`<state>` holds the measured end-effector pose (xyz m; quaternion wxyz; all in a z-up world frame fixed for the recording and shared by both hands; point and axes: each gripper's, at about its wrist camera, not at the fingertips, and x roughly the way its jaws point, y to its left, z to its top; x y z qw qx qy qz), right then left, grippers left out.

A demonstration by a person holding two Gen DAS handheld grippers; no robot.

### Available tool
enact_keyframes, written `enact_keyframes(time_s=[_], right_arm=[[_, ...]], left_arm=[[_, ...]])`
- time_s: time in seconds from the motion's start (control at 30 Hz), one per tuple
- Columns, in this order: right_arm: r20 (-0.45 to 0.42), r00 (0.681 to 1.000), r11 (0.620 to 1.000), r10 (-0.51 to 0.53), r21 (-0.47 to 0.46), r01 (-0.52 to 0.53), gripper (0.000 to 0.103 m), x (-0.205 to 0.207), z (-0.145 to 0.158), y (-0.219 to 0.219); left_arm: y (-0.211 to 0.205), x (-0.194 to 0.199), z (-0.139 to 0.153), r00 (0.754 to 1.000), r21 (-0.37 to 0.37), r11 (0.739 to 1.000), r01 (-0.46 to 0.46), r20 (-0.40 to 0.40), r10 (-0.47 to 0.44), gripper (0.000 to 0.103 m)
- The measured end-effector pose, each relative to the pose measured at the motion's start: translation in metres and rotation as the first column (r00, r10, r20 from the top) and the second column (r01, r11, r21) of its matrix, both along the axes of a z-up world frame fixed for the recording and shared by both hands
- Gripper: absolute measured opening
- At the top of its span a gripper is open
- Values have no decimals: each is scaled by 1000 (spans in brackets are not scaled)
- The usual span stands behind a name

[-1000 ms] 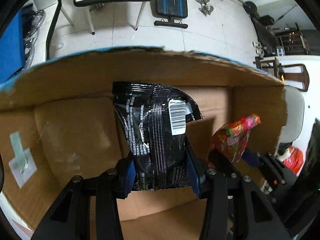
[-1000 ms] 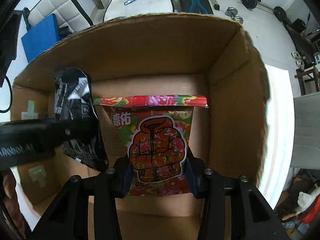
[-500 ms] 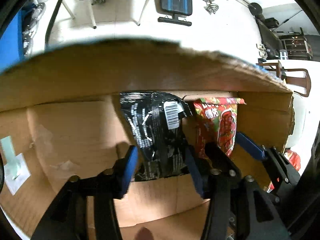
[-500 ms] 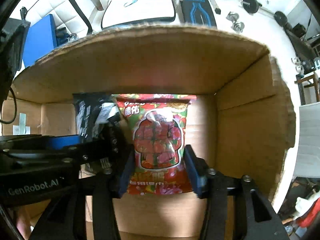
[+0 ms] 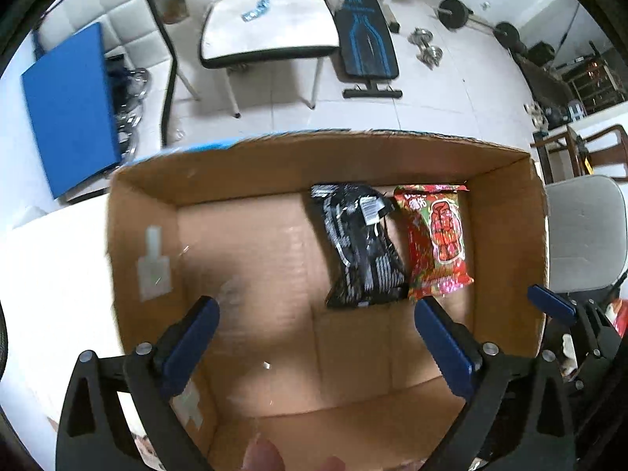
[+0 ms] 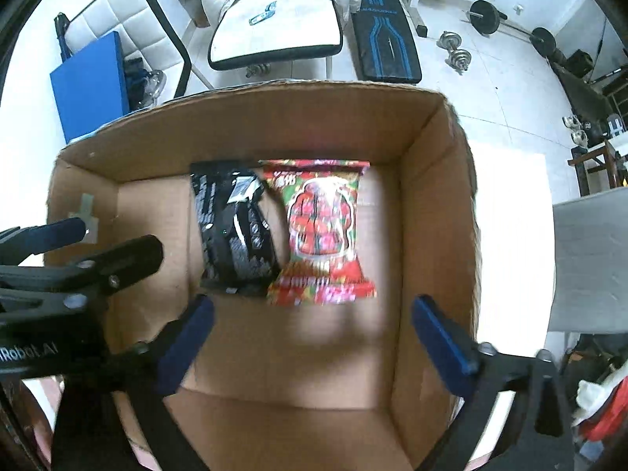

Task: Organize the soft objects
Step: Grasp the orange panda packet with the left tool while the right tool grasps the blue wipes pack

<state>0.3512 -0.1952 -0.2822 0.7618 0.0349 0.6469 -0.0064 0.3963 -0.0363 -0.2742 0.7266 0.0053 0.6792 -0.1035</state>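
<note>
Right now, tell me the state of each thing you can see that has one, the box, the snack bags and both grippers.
cardboard box: open at the top, two bags inside.
black snack bag: lying flat on the box floor, sealed, released.
red snack bag: lying flat right beside the black one, sealed, released.
left gripper: open, holding nothing.
right gripper: open, holding nothing.

Black packet (image 5: 361, 243) and red packet (image 5: 435, 241) flat, side by side, in cardboard box (image 5: 251, 165).

Your left gripper (image 5: 316, 310) and right gripper (image 6: 312, 308) both hang with jaws spread wide and nothing between their blue pads, side by side.
</note>
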Motion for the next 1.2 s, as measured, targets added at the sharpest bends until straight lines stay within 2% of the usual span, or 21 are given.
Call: enact_keyframes(time_s=[0.1, 0.2, 0.3, 0.43, 0.5, 0.6, 0.7, 0.73, 0.77, 0.83, 1.0, 1.2], right_arm=[[21, 1000, 1000, 4, 23, -5, 103, -20, 13, 5], [39, 999, 999, 20, 38, -21, 103, -34, 22, 8], [77, 996, 998, 36, 42, -39, 103, -50, 37, 9], [99, 994, 995, 51, 78, -58, 103, -93, 59, -3], [84, 995, 993, 60, 92, -68, 103, -123, 62, -13], [41, 998, 992, 47, 112, -52, 103, -160, 47, -33], [1, 1000, 990, 0, 140, 0, 101, -183, 23, -51], [-22, 1000, 988, -21, 155, 24, 95, -187, 12, -57], [-41, 999, 985, -32, 169, 39, 83, -188, 3, -60], [-68, 996, 980, -50, 189, 62, 68, -190, -14, -66], [-104, 993, 978, -59, 192, 78, 68, -189, -47, -67], [-154, 986, 981, -60, 176, 87, 68, -180, -78, -61]], left_arm=[[5, -15, 14, 999, 3, 1000, -16, 27, 16, 103], [8, -33, 36, 996, 40, 999, -34, 82, 31, 102], [14, -58, 64, 989, 45, 997, -59, 136, 53, 102], [27, -106, 89, 972, 70, 995, -74, 226, 56, 102], [34, -129, 90, 966, 106, 991, -77, 255, 48, 102], [51, -163, 67, 976, 160, 984, -73, 214, 38, 102], [69, -179, 23, 993, 187, 980, -66, 105, 47, 102], [74, -182, 6, 997, 187, 980, -68, 61, 57, 102], [78, -183, -9, 998, 184, 981, -67, 21, 64, 102], [83, -186, -37, 997, 183, 981, -59, -37, 67, 102], [79, -181, -85, 994, 219, 976, 15, -106, 9, 102], [75, -173, -115, 989, 198, 979, 43, -149, -14, 102]])
